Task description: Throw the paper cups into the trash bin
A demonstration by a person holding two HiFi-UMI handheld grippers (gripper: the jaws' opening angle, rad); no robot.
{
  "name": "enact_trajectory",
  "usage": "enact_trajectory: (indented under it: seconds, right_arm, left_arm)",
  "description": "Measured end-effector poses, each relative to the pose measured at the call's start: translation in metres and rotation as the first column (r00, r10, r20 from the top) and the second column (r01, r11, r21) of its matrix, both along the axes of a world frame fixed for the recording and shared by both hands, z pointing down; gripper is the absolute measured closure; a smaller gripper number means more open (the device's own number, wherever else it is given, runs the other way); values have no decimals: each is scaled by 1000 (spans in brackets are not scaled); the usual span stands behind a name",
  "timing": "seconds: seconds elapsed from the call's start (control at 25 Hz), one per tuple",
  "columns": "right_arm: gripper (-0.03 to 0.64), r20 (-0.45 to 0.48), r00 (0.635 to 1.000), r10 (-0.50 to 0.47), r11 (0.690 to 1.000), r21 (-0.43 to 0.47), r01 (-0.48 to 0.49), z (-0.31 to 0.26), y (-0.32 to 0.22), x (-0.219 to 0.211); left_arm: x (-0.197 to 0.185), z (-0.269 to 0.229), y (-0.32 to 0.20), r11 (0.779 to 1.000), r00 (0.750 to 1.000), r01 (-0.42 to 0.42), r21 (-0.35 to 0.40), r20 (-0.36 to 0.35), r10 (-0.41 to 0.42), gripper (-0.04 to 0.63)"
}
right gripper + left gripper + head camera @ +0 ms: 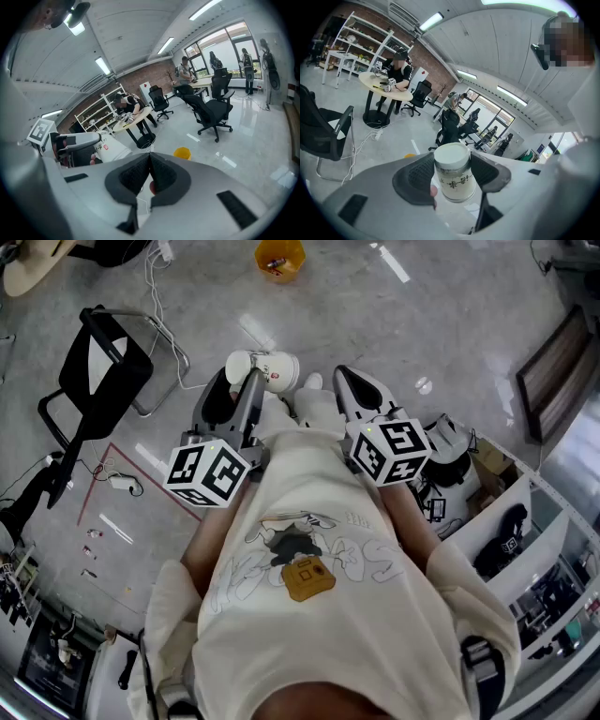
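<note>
A white paper cup (266, 369) with dark print lies sideways between the jaws of my left gripper (240, 382), which is shut on it. In the left gripper view the cup (452, 161) stands upright with a ribbed pad pressed to each side. My right gripper (349, 381) is held beside it, shut and empty; in the right gripper view its jaws (150, 159) meet at the tips. The yellow trash bin (279, 259) stands on the floor far ahead, and shows small past the right gripper's jaws as the bin (182, 153). From the right gripper view the held cup (110, 147) is at the left.
A black chair (94, 371) with a metal frame stands on the left, with white cables (159, 296) and a power strip (122, 483) near it. Shelving with boxes (525, 540) is on the right. A person (397, 75) sits at a round table (382, 86) in the distance.
</note>
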State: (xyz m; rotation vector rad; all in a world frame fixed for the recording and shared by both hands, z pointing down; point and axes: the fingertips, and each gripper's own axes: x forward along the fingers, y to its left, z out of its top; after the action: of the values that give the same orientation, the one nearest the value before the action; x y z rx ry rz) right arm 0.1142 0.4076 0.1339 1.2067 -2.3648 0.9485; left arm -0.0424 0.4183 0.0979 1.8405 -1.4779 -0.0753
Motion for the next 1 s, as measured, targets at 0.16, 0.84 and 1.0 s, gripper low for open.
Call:
enact_trajectory:
  seconds: [0.16, 0.84, 1.0]
  right_arm:
    - [611, -9, 1000, -1, 1000, -5, 1, 0, 0, 8]
    - [609, 135, 986, 95, 995, -26, -92, 10, -12, 81]
    - [609, 118, 989, 89, 996, 7, -90, 3, -23, 79]
  left_arm:
    - [6, -3, 1, 1000, 1000, 8, 5, 0, -8, 345]
    - [61, -9, -9, 999, 999, 23, 46, 21, -24, 345]
    - [56, -9, -21, 998, 999, 34, 45, 26, -35, 345]
